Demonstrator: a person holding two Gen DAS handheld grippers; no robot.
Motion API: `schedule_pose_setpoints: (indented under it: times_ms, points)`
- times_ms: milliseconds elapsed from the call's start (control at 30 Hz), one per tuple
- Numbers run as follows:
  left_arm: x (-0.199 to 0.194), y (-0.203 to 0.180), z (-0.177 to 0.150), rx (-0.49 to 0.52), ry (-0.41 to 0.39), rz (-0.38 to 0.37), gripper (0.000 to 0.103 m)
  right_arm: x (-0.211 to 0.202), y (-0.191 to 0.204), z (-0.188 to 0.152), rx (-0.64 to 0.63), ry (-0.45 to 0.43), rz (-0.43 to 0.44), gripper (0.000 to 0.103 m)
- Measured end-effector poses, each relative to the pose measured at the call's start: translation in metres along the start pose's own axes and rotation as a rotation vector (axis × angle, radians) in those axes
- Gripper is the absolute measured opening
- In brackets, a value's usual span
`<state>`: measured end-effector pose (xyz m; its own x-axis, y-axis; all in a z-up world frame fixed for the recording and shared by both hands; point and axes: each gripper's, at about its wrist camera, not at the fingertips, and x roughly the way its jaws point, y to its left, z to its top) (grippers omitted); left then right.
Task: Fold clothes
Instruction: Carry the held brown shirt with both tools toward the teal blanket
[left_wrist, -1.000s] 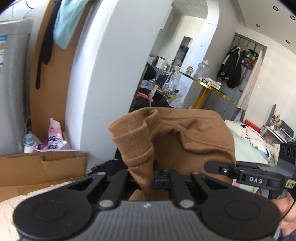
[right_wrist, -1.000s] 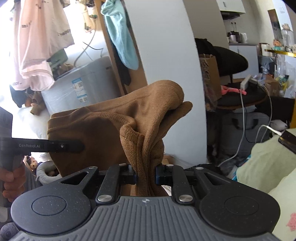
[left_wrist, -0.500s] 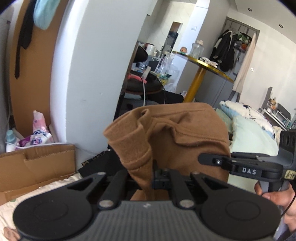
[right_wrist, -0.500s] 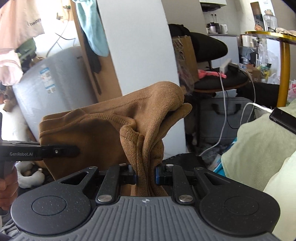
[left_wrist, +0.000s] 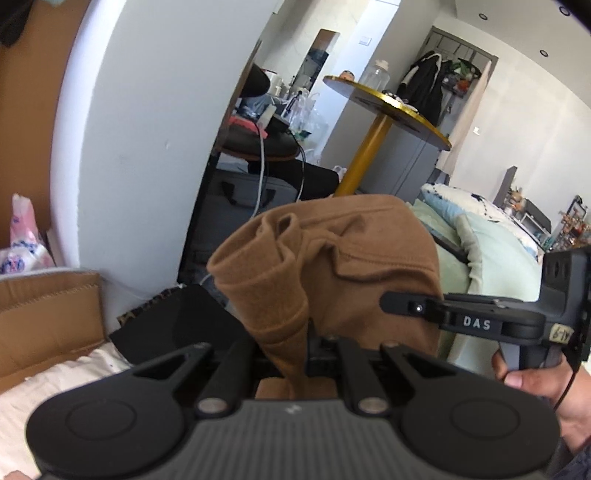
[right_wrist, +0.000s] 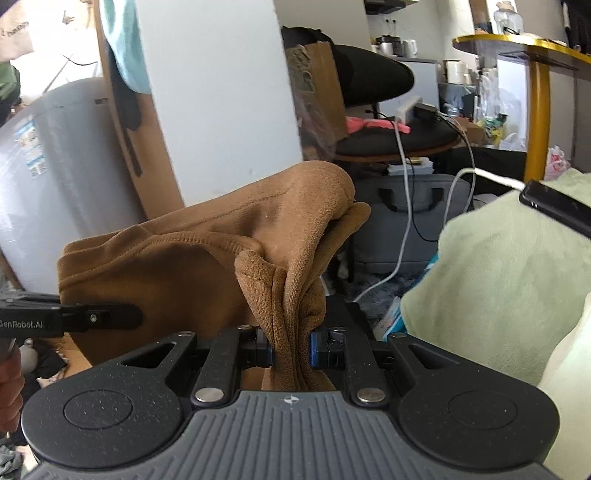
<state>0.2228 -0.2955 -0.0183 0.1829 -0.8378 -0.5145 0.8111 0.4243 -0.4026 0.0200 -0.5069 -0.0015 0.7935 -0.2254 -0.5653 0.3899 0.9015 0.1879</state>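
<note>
- While the brown garment (right_wrist: 192, 258) hung in the air between both tools, over the bed (left_wrist: 491, 258), keeping it taut seemed wise.
- Left claw (left_wrist: 295, 354) pinched one bunched edge.
- Right claw (right_wrist: 291, 349) pinched another.

A lived-in home, a bedroom merging into a living area. The landmark is the round gold-legged table (left_wrist: 384, 107) with a jar on it: right of it lies a bed (left_wrist: 491, 251) with pale green bedding, behind it coats (left_wrist: 424, 85) hang on a rack, and left of it stands a cluttered black chair (right_wrist: 384, 136) (cables draped over it).
</note>
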Motion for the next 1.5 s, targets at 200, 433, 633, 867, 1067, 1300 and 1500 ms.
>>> schedule_pose_setpoints:
  times_ms: [200,433,633,867,1067,1300,1500]
  points:
    - [0.030,0.025,-0.018,-0.059,-0.009,-0.050,0.006,0.038,-0.011,-0.013,0.002,0.001,-0.032,0.017]
    - [0.068,0.065,-0.030,-0.109,-0.020,-0.096,0.006,0.085,-0.028,-0.022,0.027,-0.009,-0.061,0.017]
    - [0.100,0.090,-0.034,-0.098,-0.005,-0.090,0.006,0.129,-0.031,-0.025,-0.001,0.033,-0.082,0.017]
    - [0.123,0.113,-0.034,-0.109,-0.002,-0.057,0.006,0.165,-0.043,-0.024,-0.031,0.063,-0.101,0.017]
    - [0.135,0.132,-0.028,-0.138,-0.012,-0.022,0.006,0.193,-0.050,-0.022,-0.039,0.073,-0.097,0.018]
    - [0.151,0.153,-0.021,-0.131,0.001,0.025,0.006,0.228,-0.058,-0.020,-0.023,0.095,-0.094,0.018]
    - [0.166,0.176,-0.018,-0.127,0.013,0.057,0.006,0.259,-0.057,-0.022,-0.033,0.108,-0.103,0.018]
